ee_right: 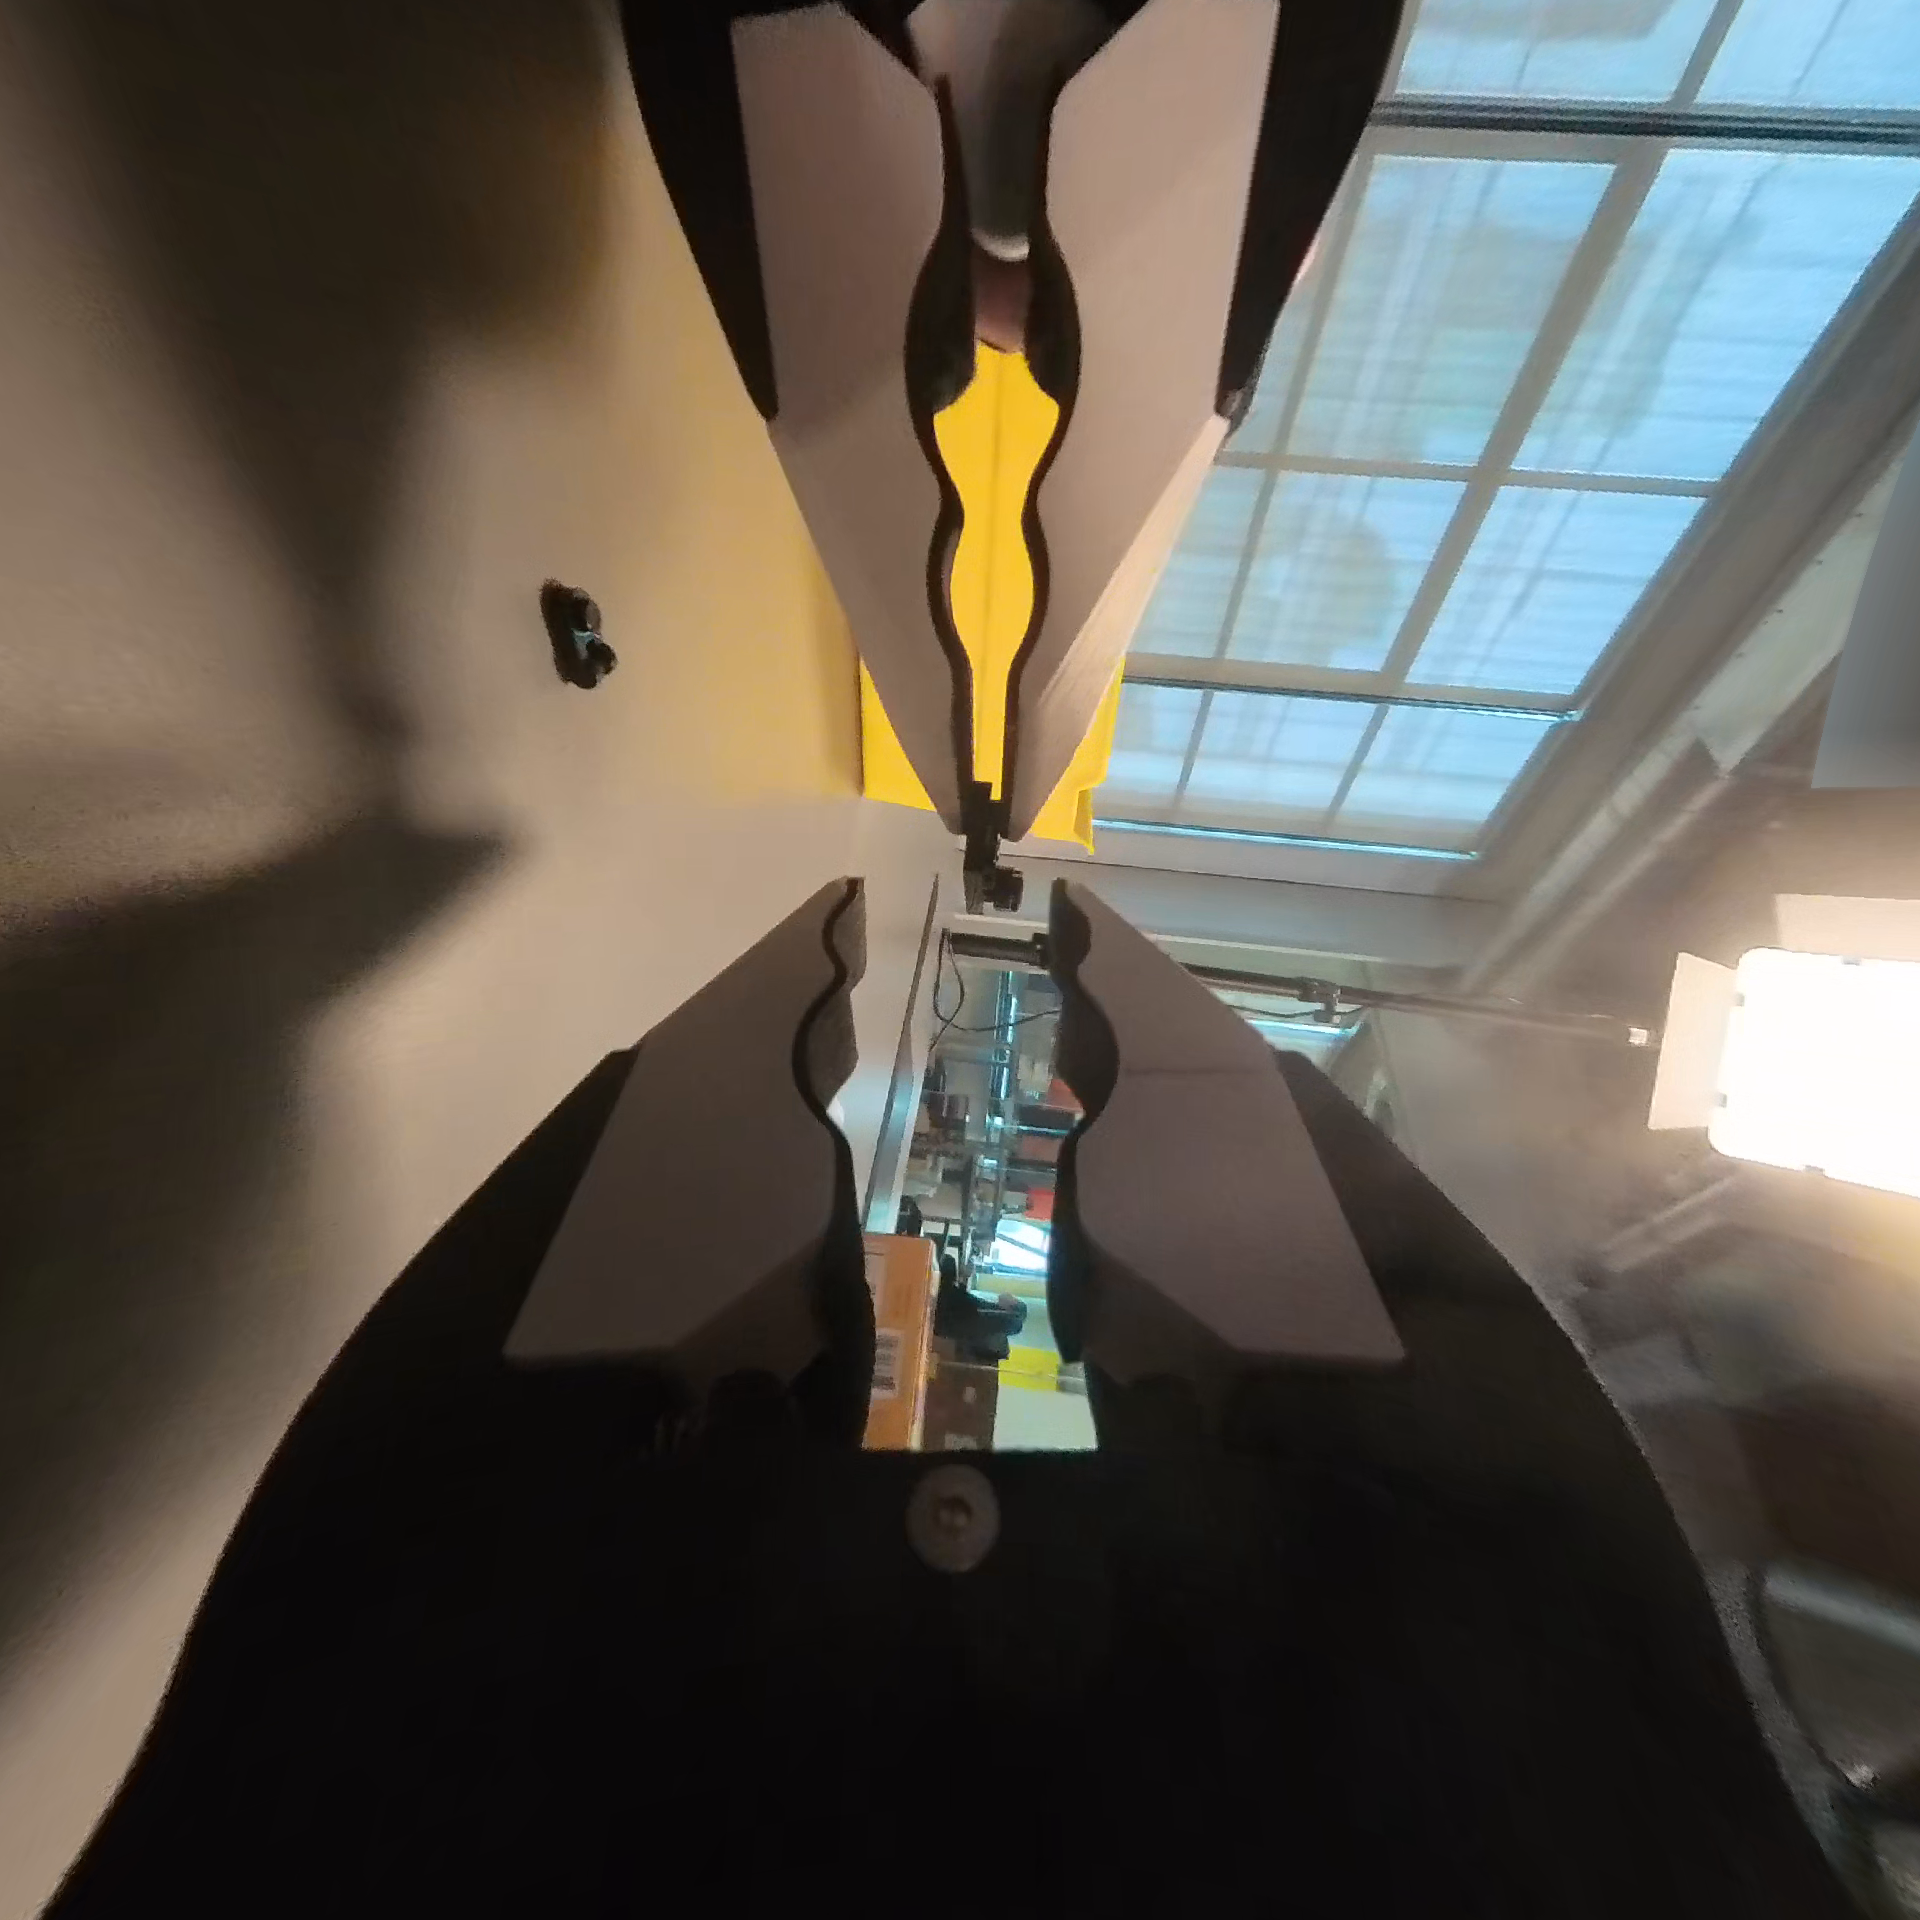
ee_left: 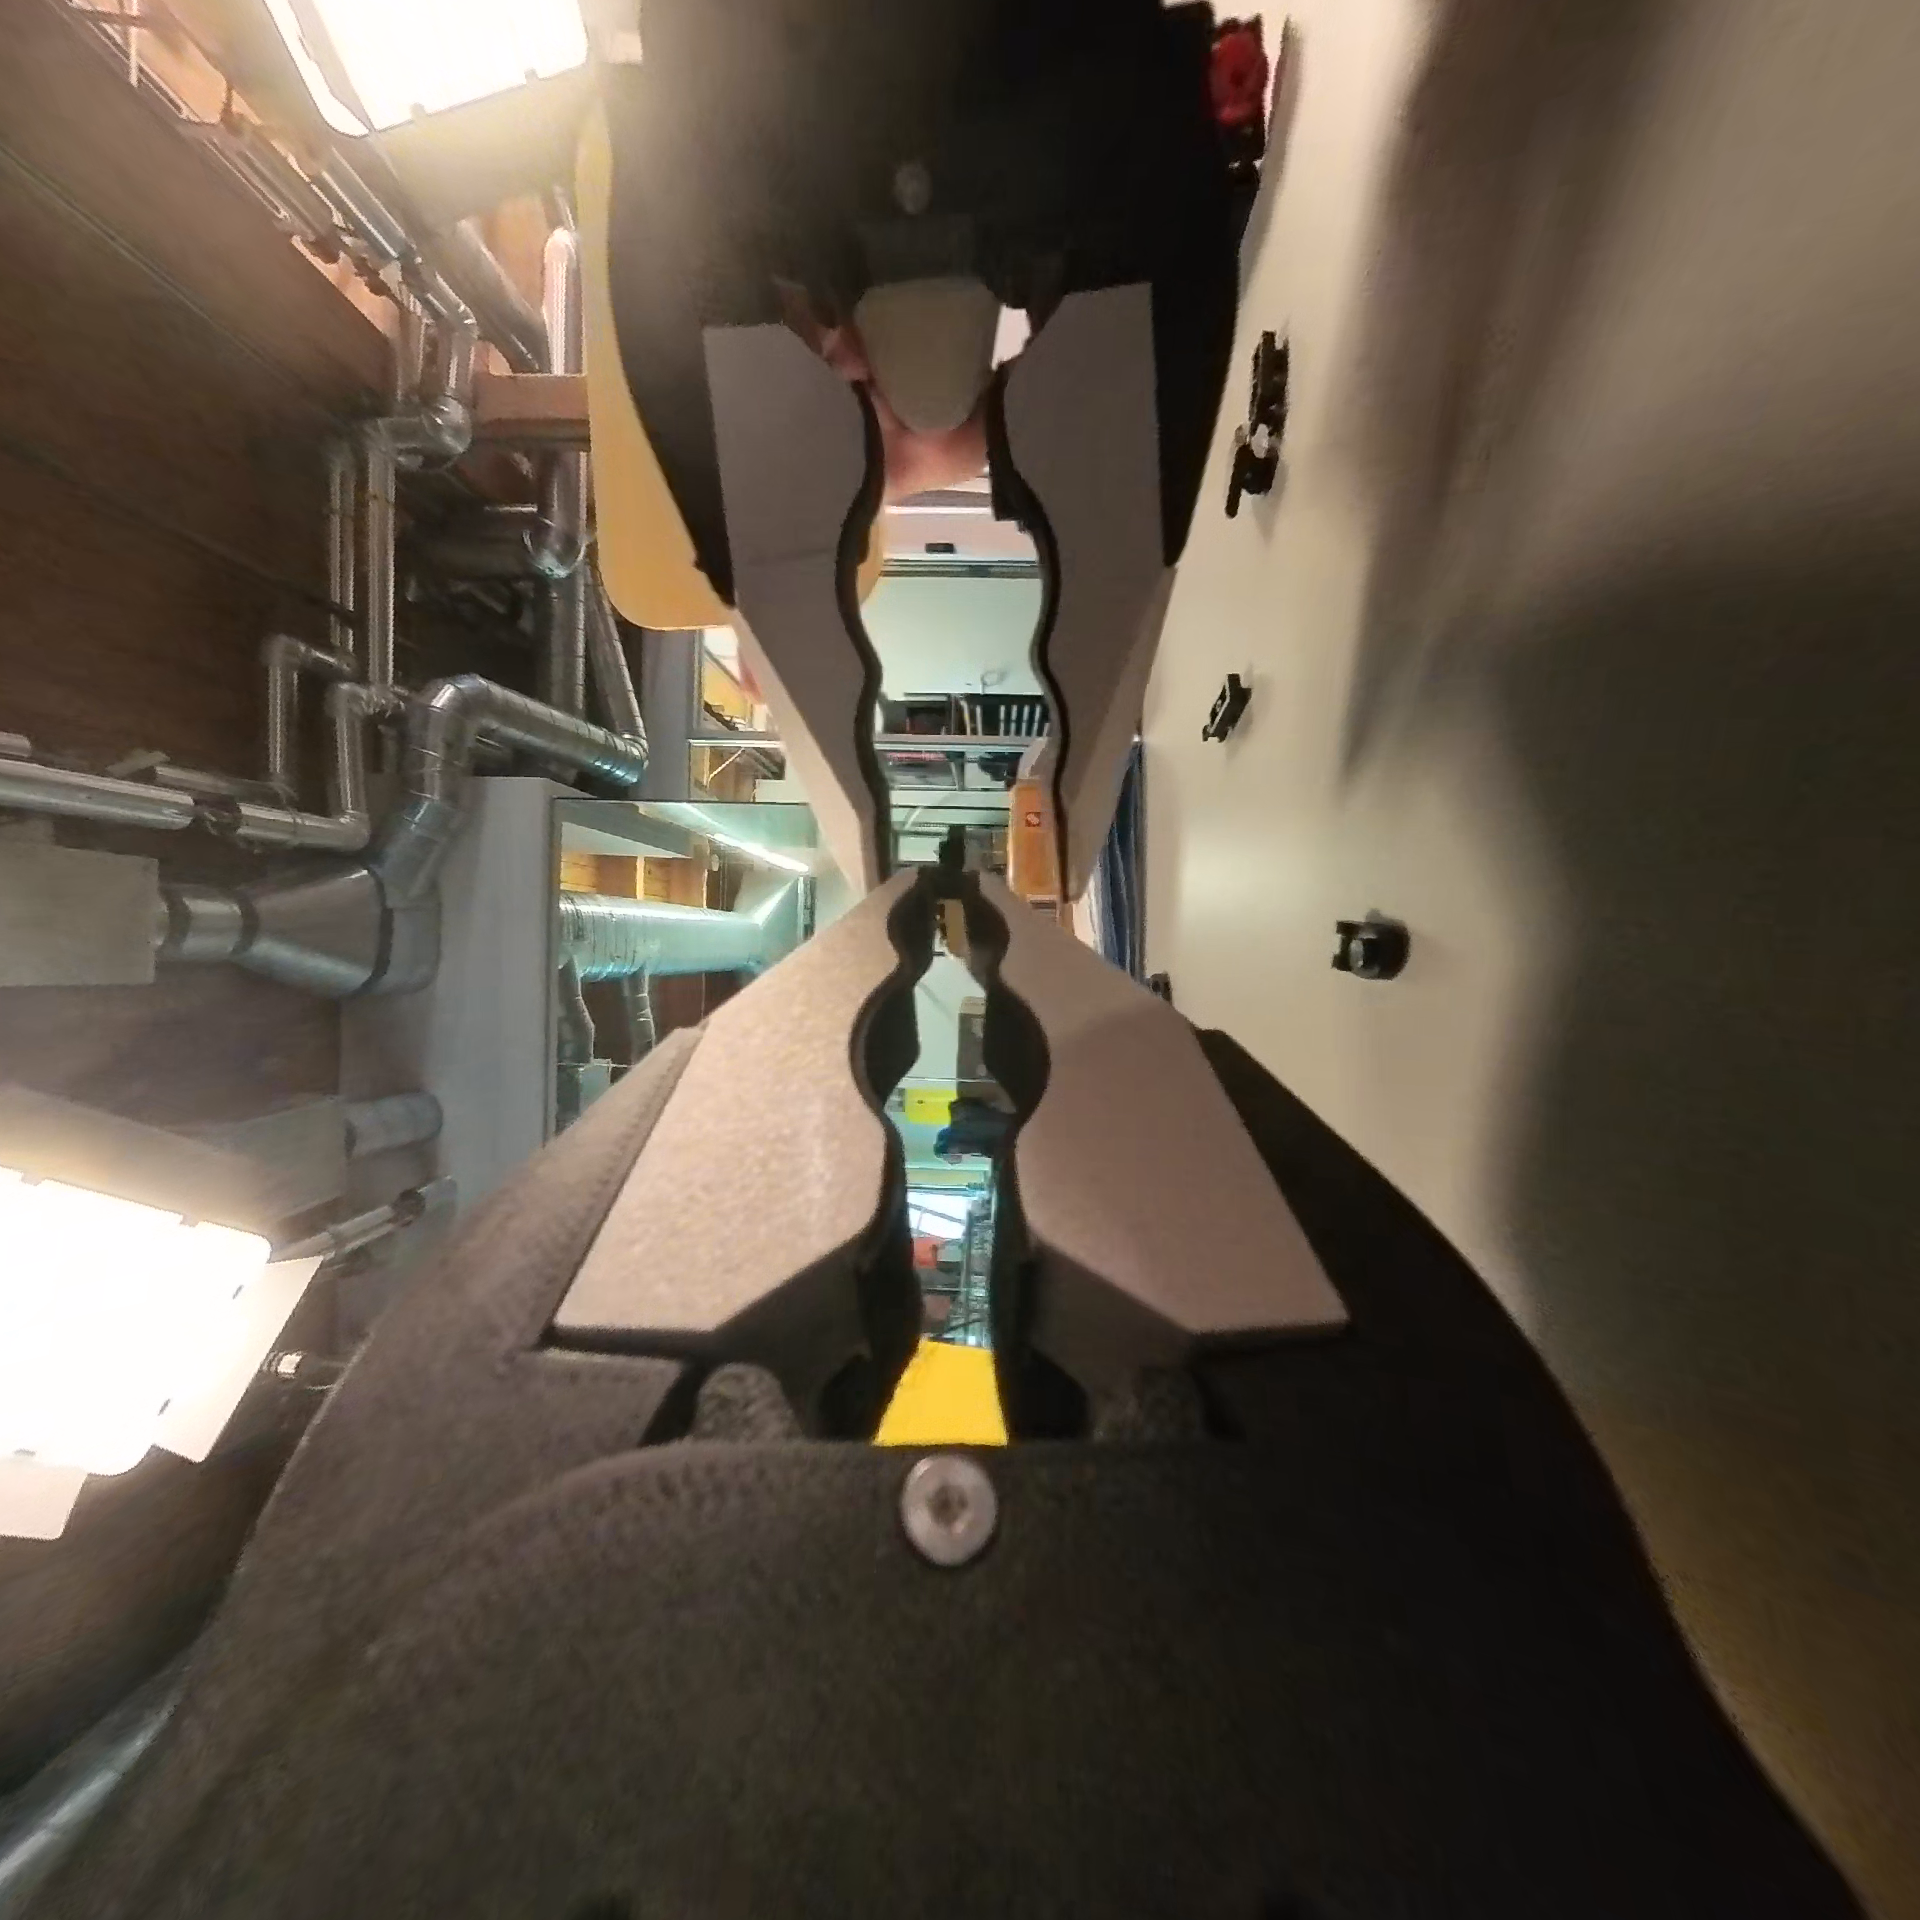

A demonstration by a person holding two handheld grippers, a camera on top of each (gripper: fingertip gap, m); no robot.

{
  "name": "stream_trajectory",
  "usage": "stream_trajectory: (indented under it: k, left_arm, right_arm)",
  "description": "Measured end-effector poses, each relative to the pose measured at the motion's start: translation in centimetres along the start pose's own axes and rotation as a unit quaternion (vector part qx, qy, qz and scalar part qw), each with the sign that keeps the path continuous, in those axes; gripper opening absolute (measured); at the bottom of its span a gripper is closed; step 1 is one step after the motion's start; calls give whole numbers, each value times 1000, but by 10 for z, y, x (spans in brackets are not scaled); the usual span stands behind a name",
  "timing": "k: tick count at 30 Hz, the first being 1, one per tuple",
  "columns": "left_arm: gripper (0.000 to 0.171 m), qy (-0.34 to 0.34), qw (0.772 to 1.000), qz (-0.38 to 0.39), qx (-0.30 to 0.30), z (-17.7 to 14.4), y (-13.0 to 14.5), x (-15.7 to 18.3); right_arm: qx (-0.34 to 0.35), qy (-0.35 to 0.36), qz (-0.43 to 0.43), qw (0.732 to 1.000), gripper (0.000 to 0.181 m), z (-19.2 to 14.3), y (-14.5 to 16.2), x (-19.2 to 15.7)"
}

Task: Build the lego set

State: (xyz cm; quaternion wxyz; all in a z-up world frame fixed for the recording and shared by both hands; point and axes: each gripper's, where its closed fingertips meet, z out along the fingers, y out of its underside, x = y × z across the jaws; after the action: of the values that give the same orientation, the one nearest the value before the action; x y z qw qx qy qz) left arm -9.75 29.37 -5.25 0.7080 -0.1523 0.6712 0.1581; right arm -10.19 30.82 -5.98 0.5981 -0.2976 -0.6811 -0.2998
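The two grippers face each other tip to tip above a white table (ee_left: 1455, 1039), which runs up the side of both tilted views. My left gripper (ee_left: 943, 888) is shut on a small black lego piece (ee_left: 949, 860). In the right wrist view the left gripper (ee_right: 982, 805) comes in from the top with the black piece (ee_right: 987, 878) sticking out of its tips. My right gripper (ee_right: 954, 894) is open, and the piece sits about level with its fingertips, in the gap between them. The right gripper also shows at the top of the left wrist view (ee_left: 971, 868).
Several loose black lego pieces (ee_left: 1369, 945) lie spread on the table, with a red piece (ee_left: 1242, 73) at the far end. One black piece (ee_right: 577, 636) shows in the right wrist view. A bright lamp (ee_right: 1808, 1070), windows and ceiling pipes fill the background. Less than 4 cm separates the two grippers' tips.
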Motion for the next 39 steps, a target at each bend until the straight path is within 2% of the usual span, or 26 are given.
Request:
stream_trajectory:
  k: [11, 24, 29, 34, 36, 37, 39]
  left_arm:
    - [4, 21, 1000, -2, -9, 2, 2, 7]
    - [4, 51, 999, -6, -11, 3, 2, 16]
    - [4, 63, 998, 7, -13, 4, 2, 21]
    - [4, 53, 998, -22, -25, 5, 9, 13]
    - [4, 52, 997, -28, -48, 6, 20, 11]
    - [3, 52, 996, -31, -65, 7, 28, 11]
    - [3, 53, 993, -39, -97, 6, 46, 8]
  right_arm:
    - [-42, 7, -17, 999, 9, 5, 3, -4]
    - [-69, -16, -9, 997, 4, 6, 5, -12]
    - [-63, -19, -4, 998, 6, 8, 4, -17]
    - [-56, -3, 58, 997, 9, 9, 7, -10]
    - [-68, -18, 73, 995, 30, 8, 13, -16]
    - [-78, -32, 89, 992, 34, 7, 18, -21]
    - [-70, -73, 152, 983, 29, 3, 16, -33]
